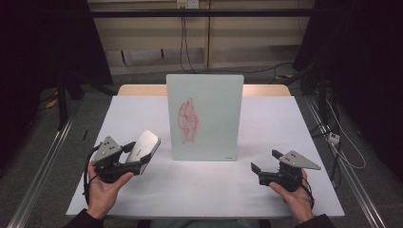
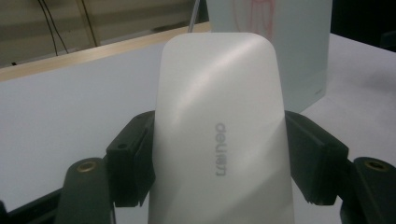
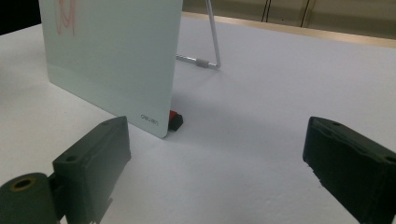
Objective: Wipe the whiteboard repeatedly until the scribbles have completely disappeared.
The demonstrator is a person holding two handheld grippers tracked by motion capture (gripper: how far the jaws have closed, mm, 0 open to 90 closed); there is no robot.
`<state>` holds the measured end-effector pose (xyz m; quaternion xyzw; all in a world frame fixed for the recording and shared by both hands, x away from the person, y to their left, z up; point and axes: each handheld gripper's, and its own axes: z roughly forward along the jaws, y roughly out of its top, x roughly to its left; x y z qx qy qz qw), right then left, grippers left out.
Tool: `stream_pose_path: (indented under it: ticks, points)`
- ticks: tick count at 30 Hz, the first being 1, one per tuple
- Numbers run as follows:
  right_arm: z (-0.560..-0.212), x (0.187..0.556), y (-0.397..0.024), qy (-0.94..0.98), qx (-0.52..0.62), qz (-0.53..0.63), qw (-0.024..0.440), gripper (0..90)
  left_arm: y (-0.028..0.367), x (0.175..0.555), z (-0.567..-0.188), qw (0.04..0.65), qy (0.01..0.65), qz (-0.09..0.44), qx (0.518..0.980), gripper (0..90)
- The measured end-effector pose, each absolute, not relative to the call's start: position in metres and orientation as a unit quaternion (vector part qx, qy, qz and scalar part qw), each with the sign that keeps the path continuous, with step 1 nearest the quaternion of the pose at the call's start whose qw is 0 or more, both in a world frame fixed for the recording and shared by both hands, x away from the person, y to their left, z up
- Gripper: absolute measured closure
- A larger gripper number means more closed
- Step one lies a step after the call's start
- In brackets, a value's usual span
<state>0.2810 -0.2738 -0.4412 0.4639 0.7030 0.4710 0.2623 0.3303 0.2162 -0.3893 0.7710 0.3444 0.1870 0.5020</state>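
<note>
A pale glass board (image 1: 205, 117) stands upright on the white table (image 1: 266, 123), with a red scribble (image 1: 187, 119) on its face. My left gripper (image 1: 139, 159) is shut on a white eraser (image 1: 144, 147), held above the table to the left of the board. In the left gripper view the eraser (image 2: 219, 130) sits between both black pads (image 2: 132, 158), and the board (image 2: 289, 42) rises behind it. My right gripper (image 1: 265, 164) is open with nothing between its fingers, low to the right of the board. In the right gripper view the board's lower corner (image 3: 154, 119) lies ahead.
A wire stand (image 3: 211, 44) props the board from behind, and a small red and black piece (image 3: 174, 119) sits at its lower corner. A wooden strip (image 1: 266, 90) edges the table's far side. Cables (image 1: 186, 42) hang behind.
</note>
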Motion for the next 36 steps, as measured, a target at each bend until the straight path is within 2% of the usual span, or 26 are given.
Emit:
stream_pose_path:
  ticks: [14,36]
  points:
    - [-0.441,0.281,-0.274,0.704,0.462,0.472,0.262,7.2,0.198,0.323,-0.380,0.505,0.312,0.211,0.776,31.1]
    - [-0.441,0.281,-0.274,0.702,0.464,0.474,0.259,7.2,0.174,0.337,-0.349,0.529,0.285,0.240,0.763,31.1]
